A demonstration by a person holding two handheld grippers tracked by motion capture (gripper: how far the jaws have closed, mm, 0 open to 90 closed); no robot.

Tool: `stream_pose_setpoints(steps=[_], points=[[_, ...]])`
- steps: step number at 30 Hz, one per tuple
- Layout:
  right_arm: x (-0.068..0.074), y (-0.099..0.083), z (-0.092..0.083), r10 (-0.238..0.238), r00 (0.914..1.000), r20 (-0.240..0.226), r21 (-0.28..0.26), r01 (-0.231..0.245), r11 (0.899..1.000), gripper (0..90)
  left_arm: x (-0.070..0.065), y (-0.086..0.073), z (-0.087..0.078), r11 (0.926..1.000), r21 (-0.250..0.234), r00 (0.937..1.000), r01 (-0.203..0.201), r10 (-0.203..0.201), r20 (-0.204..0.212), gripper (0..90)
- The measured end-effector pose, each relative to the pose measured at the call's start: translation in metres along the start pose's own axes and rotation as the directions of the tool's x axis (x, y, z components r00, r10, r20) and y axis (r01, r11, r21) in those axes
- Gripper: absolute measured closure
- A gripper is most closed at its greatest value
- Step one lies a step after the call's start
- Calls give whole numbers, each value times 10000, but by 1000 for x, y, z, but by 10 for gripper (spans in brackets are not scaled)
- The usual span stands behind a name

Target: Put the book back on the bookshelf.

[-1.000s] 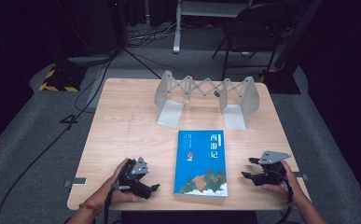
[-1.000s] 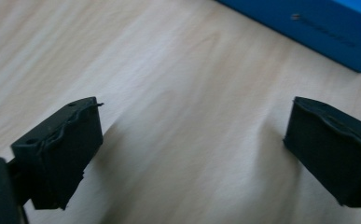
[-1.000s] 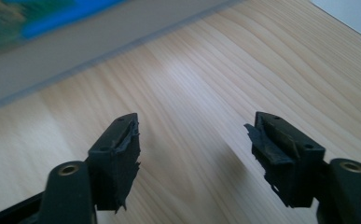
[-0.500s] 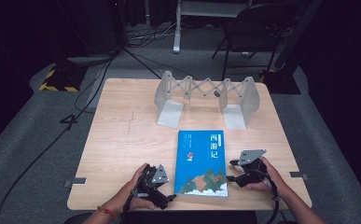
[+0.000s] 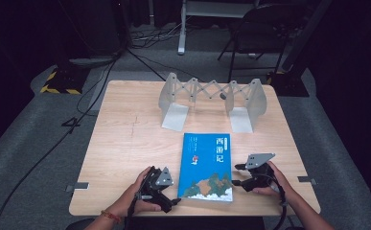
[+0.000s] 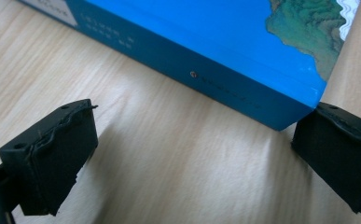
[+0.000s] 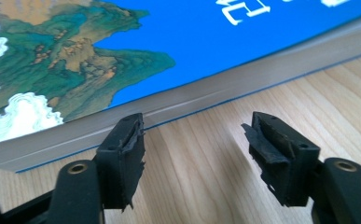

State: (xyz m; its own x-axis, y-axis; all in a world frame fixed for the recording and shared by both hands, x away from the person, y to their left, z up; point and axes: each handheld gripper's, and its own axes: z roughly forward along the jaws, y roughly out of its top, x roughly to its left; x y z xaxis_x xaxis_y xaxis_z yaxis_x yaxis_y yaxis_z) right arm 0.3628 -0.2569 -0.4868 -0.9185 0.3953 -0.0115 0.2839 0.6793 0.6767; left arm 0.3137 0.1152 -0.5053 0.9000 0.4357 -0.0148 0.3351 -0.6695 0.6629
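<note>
On table (image 5: 125,143), book (image 5: 207,165) (edges bare), claws (image 5: 176,201) (image 5: 238,175) flanking, agape.

Desk (image 5: 125,143): light wood, on grey carpet.
Book (image 5: 207,165): blue, flat near the front edge, right of centre.
Book rack (image 5: 212,98): grey, folding, toward the back edge.
Left gripper (image 5: 173,201): at the book's front left corner, held in a hand.
Right gripper (image 5: 238,175): just beside the book's right edge, fingers apart, closing in.
</note>
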Motion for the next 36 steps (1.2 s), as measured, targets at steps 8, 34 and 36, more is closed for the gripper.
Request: stream_pose_setpoints(steps=[8, 34, 36], points=[[2, 10, 6, 75, 9998, 169, 7, -75, 10000, 359, 21, -6, -6, 9985, -60, 9972, 547, -549, -498, 4], [2, 22, 1, 619, 9978, 245, -462, -608, 9971, 378, 24, -10, -18, 9983, -93, 9965, 570, -575, -606, 150], [2, 23, 1, 618, 9977, 279, -485, -604, 9970, 377, 23, -9, -22, 9976, -340, 9964, 602, -621, -570, 160]])
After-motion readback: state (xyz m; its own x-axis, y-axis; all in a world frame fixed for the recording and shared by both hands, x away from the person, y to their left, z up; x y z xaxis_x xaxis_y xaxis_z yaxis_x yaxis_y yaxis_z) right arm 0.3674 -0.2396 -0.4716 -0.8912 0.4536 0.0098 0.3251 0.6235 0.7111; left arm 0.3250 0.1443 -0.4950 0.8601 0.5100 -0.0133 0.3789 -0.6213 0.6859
